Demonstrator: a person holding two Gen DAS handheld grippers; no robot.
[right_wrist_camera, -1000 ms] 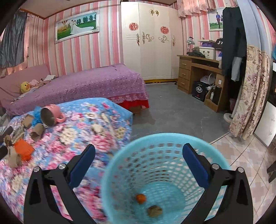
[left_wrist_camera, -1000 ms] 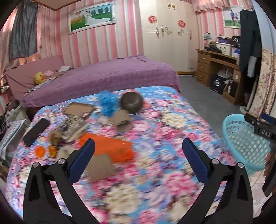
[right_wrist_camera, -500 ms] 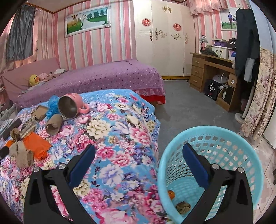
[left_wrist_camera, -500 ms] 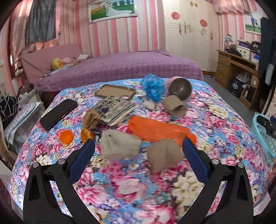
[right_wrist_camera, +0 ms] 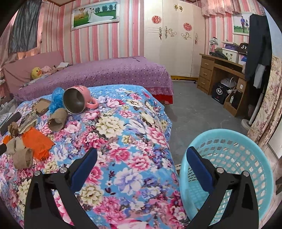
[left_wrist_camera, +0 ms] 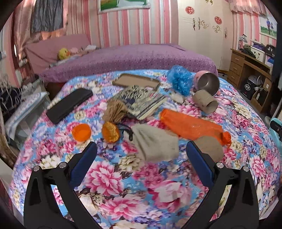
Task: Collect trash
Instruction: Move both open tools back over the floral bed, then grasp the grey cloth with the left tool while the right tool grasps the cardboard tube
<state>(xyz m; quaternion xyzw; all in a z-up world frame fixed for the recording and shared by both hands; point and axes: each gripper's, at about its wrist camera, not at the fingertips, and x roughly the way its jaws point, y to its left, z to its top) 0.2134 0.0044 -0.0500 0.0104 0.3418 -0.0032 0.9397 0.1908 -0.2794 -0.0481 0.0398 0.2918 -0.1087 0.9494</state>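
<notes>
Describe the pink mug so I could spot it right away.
Find the flowered bedspread beside the blue basket. Toward its far edge, next to a crinkly blue bag, the pink mug lies on its side. It alone has a handle and a shiny metal inside; the nearby cardboard tube is plain brown.

You're in a room with pink striped walls (right_wrist_camera: 52, 35), a purple-covered bed (right_wrist_camera: 109, 70), a cream wardrobe (right_wrist_camera: 176, 44), a wooden desk (right_wrist_camera: 220, 70), a grey floor (right_wrist_camera: 193, 109) and a framed picture (right_wrist_camera: 95, 14)
</notes>
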